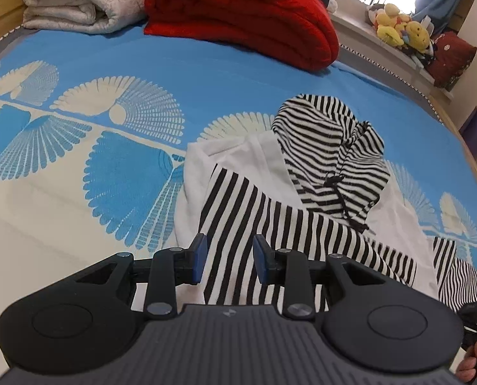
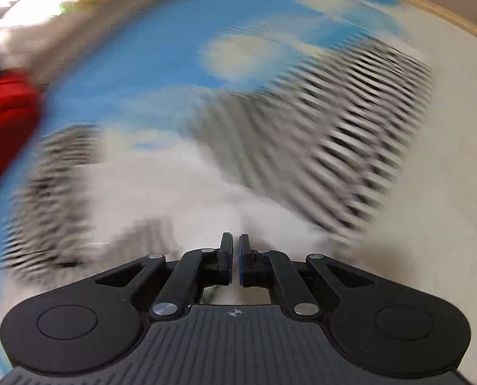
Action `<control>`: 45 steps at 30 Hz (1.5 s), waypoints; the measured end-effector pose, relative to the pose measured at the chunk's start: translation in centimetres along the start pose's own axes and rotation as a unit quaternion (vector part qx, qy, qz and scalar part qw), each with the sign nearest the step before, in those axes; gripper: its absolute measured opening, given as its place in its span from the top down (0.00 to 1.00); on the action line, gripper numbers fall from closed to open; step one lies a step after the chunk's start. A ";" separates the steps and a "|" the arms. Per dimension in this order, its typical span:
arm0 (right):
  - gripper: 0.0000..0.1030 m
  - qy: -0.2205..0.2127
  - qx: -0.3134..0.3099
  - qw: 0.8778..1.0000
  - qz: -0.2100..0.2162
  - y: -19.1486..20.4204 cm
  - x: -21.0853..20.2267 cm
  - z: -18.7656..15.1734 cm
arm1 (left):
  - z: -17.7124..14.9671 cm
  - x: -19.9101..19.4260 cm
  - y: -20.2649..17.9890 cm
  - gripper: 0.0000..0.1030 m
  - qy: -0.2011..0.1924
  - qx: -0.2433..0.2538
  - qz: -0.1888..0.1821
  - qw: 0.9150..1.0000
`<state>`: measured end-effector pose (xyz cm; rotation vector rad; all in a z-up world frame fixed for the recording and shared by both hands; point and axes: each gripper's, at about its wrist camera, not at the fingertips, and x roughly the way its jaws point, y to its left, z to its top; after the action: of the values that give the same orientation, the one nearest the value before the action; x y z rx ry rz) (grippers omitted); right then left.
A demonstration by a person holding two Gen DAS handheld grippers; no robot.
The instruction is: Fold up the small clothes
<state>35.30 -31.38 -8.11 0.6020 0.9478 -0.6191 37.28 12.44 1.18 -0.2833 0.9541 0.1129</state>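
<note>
A small white hooded garment with black-and-white striped sleeves and hood (image 1: 302, 192) lies crumpled on the blue-and-cream patterned bed cover (image 1: 110, 128). My left gripper (image 1: 229, 258) is open, its blue pads (image 1: 200, 256) hovering over a striped sleeve with nothing held. The right wrist view is heavily motion-blurred; the garment (image 2: 270, 147) shows there as smeared stripes and white cloth. My right gripper (image 2: 235, 256) has its jaws nearly together over white cloth, and I see nothing clearly between them.
A folded red blanket (image 1: 245, 16) and a folded white quilt (image 1: 78, 3) lie at the far end of the bed. Plush toys (image 1: 402, 29) sit on a ledge at right. The wooden bed edge (image 2: 430, 9) curves at the far right.
</note>
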 end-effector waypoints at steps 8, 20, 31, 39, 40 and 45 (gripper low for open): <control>0.79 -0.023 -0.030 0.989 0.140 0.7 -1.6 1.4 | -1.2 1.7 0.0 0.67 0.039 -0.018 -0.023 0.999; 0.68 0.081 -0.042 0.989 0.114 -0.2 2.0 1.5 | -3.6 5.2 1.3 0.64 0.112 -0.020 0.002 0.993; 0.59 0.057 -0.056 0.992 0.095 -2.9 1.3 3.1 | -3.5 3.0 -2.0 0.52 0.074 0.039 0.001 0.996; 0.58 -0.005 -0.008 0.998 0.063 -9.7 1.9 8.8 | -3.9 2.4 -6.0 0.51 0.058 0.088 -0.009 0.994; 0.58 -0.014 0.003 0.998 0.056 -11.1 2.1 9.7 | -4.0 2.2 -6.3 0.51 0.056 0.096 -0.008 0.994; 0.58 -0.048 0.054 0.997 0.031 -17.1 2.8 13.0 | -4.5 2.2 -7.4 0.51 0.049 0.122 -0.007 0.991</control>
<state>31.48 -52.75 -8.00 0.6890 0.8061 -0.6413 36.60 4.00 -1.71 -0.0702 1.0530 -0.0315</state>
